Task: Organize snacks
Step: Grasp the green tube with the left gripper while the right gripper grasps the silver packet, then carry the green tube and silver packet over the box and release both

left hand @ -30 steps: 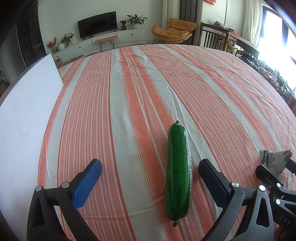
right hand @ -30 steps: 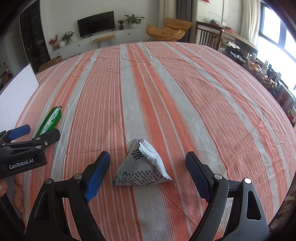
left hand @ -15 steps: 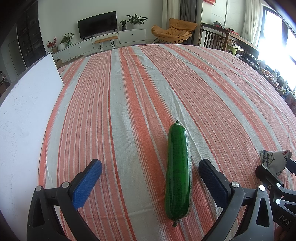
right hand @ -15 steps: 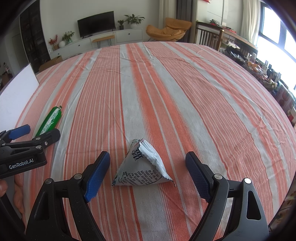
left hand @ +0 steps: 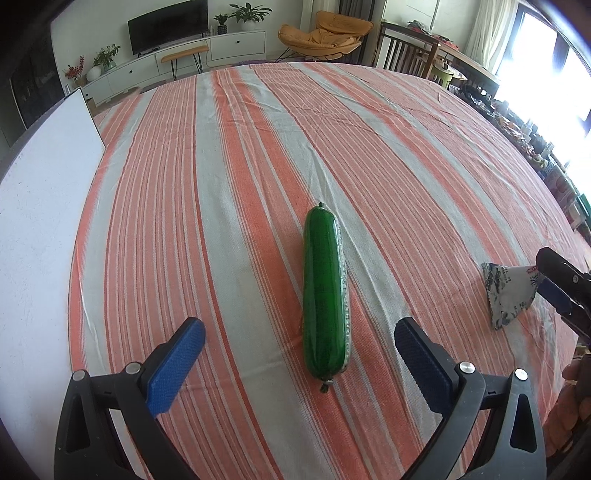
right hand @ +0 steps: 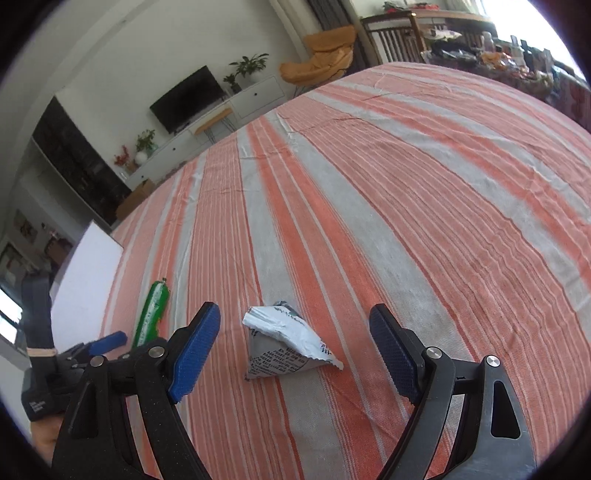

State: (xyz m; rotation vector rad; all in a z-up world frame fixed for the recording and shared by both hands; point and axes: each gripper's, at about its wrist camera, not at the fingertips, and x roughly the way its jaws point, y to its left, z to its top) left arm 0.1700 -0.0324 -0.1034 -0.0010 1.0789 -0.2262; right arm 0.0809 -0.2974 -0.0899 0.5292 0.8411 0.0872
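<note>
On a desk covered by an orange-and-grey striped cloth (left hand: 229, 177), the left gripper (left hand: 299, 354) hangs low with its blue-padded fingers (left hand: 177, 362) spread wide apart, holding nothing. Between them lies a green sausage-shaped snack (left hand: 324, 295) in shiny plastic, lengthwise along the stripes, its clipped near end reaching back between the fingertips without touching either pad. The snack sits toward the near edge of the desk, closer to the left side, where a white board (left hand: 40, 221) lies flat along the left edge. Farther toward the right edge, a small pyramid-shaped snack packet (left hand: 508, 291), white-grey with dark print, rests on the cloth, and the right gripper's dark tip comes in from the right just beside it. In the right wrist view, the right gripper (right hand: 295, 343) has its fingers (right hand: 194, 349) likewise spread wide, empty, with the packet (right hand: 288, 347) lying on the cloth between them, apart from both pads and somewhat nearer the left one; this view is tilted. The green snack (right hand: 151, 314) shows to its left, and the left gripper (right hand: 107, 341) appears as a dark body with a blue tip at the lower left. Beyond the far edge of the desk stand a television (left hand: 168, 24) on a white cabinet, potted plants, an orange lounge chair (left hand: 325, 33) and wooden chairs by a bright window.
</note>
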